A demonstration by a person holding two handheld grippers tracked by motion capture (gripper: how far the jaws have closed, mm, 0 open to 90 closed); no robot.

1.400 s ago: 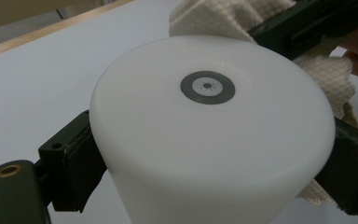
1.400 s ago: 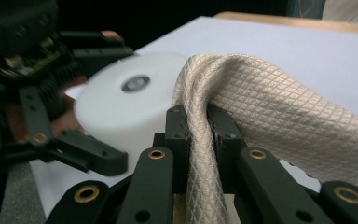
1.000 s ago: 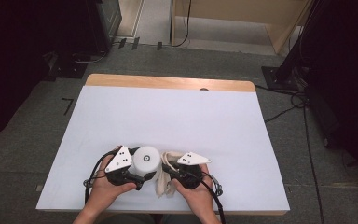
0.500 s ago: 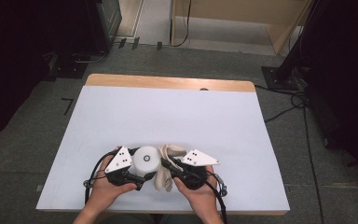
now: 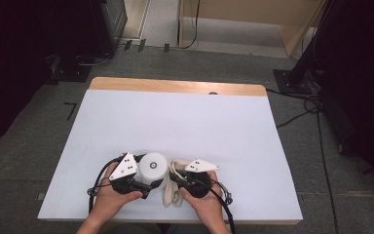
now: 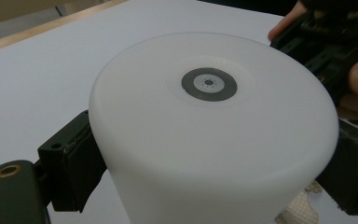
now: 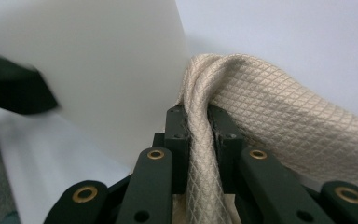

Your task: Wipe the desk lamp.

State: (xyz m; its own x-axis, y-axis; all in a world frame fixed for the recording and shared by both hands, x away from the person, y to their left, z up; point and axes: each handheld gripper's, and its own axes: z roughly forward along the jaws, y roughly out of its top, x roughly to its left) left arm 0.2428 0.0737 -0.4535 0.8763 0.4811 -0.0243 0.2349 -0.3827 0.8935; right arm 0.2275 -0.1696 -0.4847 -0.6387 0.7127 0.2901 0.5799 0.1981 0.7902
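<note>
High view: near the tabletop's (image 5: 175,122) front edge, the left gripper's (image 5: 143,181) fingers clamp the white cylinder (image 5: 154,168) at its sides, and just beside it the right gripper's (image 5: 175,179) fingers pinch the beige cloth (image 5: 171,195) tight.

White cylinder (image 6: 212,135): base cut off by the left gripper view's lower edge. Beige cloth (image 7: 279,116): runs off the right gripper view's right edge, lower end hidden between jaws.
</note>
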